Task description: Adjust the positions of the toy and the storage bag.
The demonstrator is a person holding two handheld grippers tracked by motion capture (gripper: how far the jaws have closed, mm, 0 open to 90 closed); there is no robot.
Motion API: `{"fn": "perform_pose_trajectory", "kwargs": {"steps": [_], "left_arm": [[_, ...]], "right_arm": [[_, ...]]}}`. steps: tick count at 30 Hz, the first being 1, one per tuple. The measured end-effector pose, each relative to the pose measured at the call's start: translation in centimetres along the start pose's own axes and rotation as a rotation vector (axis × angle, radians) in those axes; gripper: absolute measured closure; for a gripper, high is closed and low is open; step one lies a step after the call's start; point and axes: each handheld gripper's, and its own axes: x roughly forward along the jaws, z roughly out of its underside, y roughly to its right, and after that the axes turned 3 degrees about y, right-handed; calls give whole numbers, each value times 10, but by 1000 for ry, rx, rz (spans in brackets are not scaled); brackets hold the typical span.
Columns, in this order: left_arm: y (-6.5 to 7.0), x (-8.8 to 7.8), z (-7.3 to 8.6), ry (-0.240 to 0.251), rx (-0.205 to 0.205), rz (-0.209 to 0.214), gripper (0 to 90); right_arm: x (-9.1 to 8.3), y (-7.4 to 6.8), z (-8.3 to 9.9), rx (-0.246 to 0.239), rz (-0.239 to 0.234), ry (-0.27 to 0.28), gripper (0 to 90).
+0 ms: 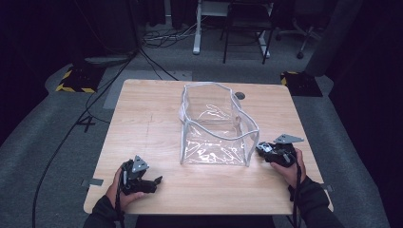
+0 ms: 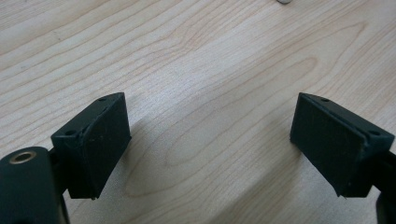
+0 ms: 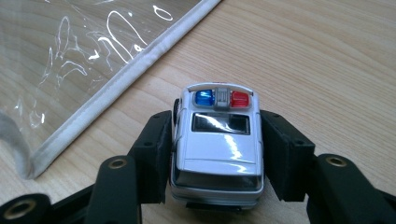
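A white toy police car (image 3: 218, 149) with a blue and red light bar sits on the wooden table (image 1: 142, 118), its roof facing me. My right gripper (image 3: 217, 126) is shut on it, one pad pressed on each side. That gripper (image 1: 261, 149) lies low at the front right corner of a clear plastic bag (image 1: 214, 128) with white piping, which stands open-topped mid-table. The bag's piped edge (image 3: 126, 74) runs just left of the car. My left gripper (image 1: 154, 182) rests near the front left of the table, open (image 2: 210, 140), with bare wood between its pads.
A round cable hole (image 1: 240, 95) lies in the table behind the bag. Bare wood stretches left of the bag. Beyond the far edge are a chair (image 1: 247, 28), desk legs and floor cables (image 1: 161, 38). Hazard-striped feet (image 1: 76, 80) flank the table.
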Motion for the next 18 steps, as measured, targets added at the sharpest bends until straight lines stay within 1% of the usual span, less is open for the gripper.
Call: {"fn": "perform_pose_trajectory", "kwargs": {"steps": [4, 7, 8, 9, 10, 11, 18], "left_arm": [[0, 0, 0, 0, -1, 0, 124], [0, 0, 0, 0, -1, 1, 124], [0, 0, 0, 1, -1, 1, 124], [0, 0, 0, 1, -1, 1, 124], [0, 0, 0, 0, -1, 0, 124], [0, 0, 0, 0, -1, 1, 124], [0, 0, 0, -4, 1, 5, 124]], "right_arm": [[-3, -2, 2, -16, 9, 5, 478], [-6, 0, 5, -10, -3, 21, 479], [-7, 1, 5, 3, -7, 26, 479], [-8, 2, 5, 0, -9, 28, 479], [-8, 2, 5, 10, -12, 30, 479], [-8, 3, 6, -2, -10, 30, 479], [-8, 2, 5, 2, -10, 25, 480]]}}
